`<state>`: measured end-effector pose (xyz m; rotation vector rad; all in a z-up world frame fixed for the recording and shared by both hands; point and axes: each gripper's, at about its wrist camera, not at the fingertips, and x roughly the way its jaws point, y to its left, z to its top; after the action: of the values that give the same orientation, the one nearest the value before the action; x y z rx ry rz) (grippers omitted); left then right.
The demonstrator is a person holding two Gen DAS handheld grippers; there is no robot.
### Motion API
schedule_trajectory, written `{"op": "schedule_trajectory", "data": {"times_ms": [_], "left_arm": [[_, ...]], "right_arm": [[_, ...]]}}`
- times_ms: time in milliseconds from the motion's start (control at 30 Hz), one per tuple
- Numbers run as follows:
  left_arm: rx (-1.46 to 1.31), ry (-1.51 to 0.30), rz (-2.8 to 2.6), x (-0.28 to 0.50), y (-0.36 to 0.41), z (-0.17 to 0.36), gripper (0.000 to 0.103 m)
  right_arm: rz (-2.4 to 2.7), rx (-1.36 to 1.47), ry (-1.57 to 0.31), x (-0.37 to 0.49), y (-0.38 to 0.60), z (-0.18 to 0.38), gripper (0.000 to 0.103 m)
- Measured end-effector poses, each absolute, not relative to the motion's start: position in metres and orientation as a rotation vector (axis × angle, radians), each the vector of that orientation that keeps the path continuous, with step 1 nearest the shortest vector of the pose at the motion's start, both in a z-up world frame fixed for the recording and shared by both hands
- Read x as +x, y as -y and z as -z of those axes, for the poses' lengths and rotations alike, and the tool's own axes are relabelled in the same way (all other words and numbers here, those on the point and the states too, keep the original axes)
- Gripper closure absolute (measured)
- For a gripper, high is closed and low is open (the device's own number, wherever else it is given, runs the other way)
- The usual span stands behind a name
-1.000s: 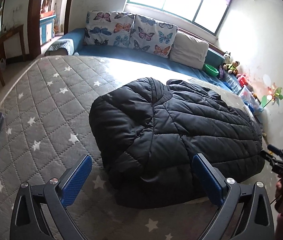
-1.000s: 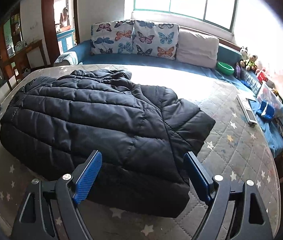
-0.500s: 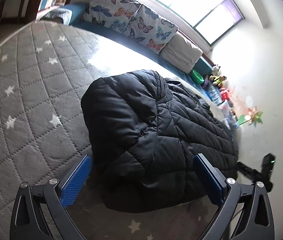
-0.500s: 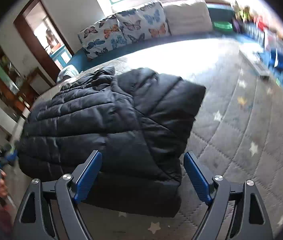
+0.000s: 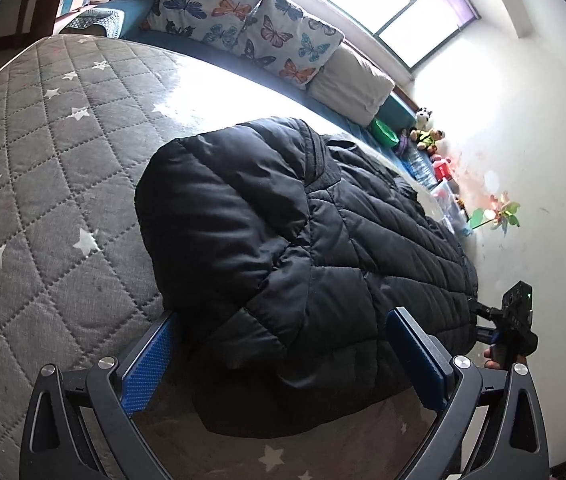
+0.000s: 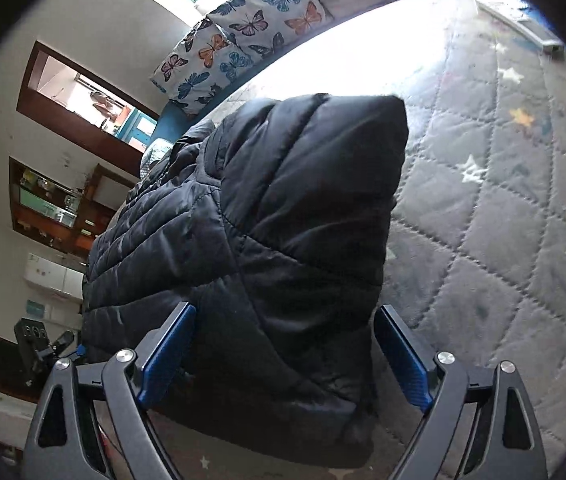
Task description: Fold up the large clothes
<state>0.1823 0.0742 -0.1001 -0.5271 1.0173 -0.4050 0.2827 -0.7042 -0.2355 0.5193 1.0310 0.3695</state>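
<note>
Jacket [image 5: 291, 264] hem sits between my wide-apart jaws on both the left gripper [image 5: 283, 360] and right gripper [image 6: 283, 356], the right having just opened further. Puffy, soft, slick fabric on the bed [image 5: 43, 168]: I'd pinch deep at quilted seams.

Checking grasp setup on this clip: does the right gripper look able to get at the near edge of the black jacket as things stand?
Probably yes. The right gripper stands open, its jaws just widened, straddling the black jacket edge on the mattress, with nothing in the way.
</note>
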Motion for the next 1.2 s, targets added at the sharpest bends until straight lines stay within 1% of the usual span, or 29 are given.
{"op": "schedule_trajectory", "data": {"times_ms": [233,433,700,1000,1200], "left_arm": [[-0.477,-0.984,0.371,0.189,-0.075,0.084,0.0],[-0.533,-1.053,0.365,0.205,-0.078,0.105,0.0],[-0.667,-1.107,0.463,0.215,-0.08,0.137,0.0],[-0.645,-1.156,0.483,0.23,-0.063,0.151,0.0],[-0.656,-1.194,0.489,0.236,-0.067,0.159,0.0]], "right_arm": [[-0.345,0.469,-1.029,0.283,0.7,0.233,0.0],[-0.403,0.584,-1.081,0.293,0.71,0.251,0.0],[-0.463,0.518,-1.102,0.298,0.704,0.248,0.0],[-0.481,0.49,-1.134,0.299,0.703,0.247,0.0],[-0.491,0.474,-1.155,0.297,0.699,0.245,0.0]]}}
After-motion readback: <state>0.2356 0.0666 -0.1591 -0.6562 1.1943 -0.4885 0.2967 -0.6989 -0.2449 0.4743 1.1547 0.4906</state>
